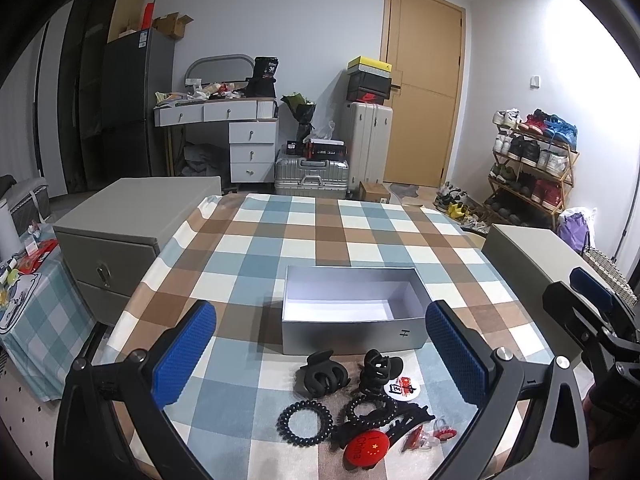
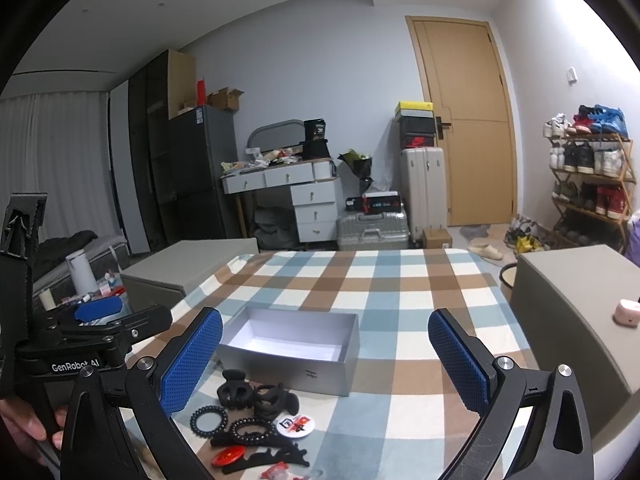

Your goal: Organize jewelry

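Hidden or cut off: the red badge (image 1: 367, 449) and a clear-and-red trinket (image 1: 430, 436) are seen near the lower edge of the left wrist view; the trinket's form is hard to make out.
Left gripper (image 1: 320, 356): its jaws are spread wide, with nothing held between the blue pads.
Right gripper (image 2: 325, 360): likewise spread wide and empty.
Jewelry pile: black claw clips (image 1: 322, 372), coil hair ties (image 1: 305, 423) and a white round badge (image 1: 401, 388) are laid close together in the lower centre, just in front of the box.
Box (image 1: 352, 334): an open, empty grey box is set on the checked tablecloth (image 1: 320, 232).
Only in right view: a small pink case (image 2: 626, 312) is shown on a grey cabinet (image 2: 568, 300) at the right edge.
Surroundings: a wooden door (image 1: 424, 84), suitcases (image 1: 312, 176) and a shoe rack (image 1: 532, 168) are seen beyond.
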The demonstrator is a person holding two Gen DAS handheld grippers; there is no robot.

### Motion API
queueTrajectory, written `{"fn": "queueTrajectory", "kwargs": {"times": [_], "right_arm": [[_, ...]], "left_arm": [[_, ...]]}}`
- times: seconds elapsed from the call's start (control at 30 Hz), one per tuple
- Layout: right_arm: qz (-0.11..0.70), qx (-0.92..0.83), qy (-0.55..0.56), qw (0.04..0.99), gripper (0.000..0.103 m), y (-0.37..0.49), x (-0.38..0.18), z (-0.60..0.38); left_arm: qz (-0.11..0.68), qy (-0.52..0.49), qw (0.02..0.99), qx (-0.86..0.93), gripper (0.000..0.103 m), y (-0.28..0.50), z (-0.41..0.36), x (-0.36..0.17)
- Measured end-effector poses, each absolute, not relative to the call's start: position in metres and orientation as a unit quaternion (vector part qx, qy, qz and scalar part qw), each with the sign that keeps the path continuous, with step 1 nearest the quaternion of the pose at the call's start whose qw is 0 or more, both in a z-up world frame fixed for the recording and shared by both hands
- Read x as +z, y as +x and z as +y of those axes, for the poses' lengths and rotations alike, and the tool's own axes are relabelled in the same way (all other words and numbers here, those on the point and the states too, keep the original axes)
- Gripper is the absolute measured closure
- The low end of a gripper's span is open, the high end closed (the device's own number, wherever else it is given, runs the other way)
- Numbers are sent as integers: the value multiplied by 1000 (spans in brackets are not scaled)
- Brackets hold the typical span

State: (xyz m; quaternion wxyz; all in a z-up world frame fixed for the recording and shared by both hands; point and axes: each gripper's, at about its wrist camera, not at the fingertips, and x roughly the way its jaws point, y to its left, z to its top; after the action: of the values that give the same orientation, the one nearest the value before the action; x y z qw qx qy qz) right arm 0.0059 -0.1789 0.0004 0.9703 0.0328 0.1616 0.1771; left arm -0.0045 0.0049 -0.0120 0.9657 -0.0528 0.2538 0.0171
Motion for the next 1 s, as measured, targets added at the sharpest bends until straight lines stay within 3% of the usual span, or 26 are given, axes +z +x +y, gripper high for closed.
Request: {"fn": "queueTrajectory", "kwargs": {"times": [0.5,1.0], "right_arm": [[180,175,37,967,0,15,-15,-174],[248,179,46,951,0,55,-55,-170]], "left_arm": [[282,-63,957,15,1,3,15,-30],[403,-130,904,-63,4,45,39,-94]]}}
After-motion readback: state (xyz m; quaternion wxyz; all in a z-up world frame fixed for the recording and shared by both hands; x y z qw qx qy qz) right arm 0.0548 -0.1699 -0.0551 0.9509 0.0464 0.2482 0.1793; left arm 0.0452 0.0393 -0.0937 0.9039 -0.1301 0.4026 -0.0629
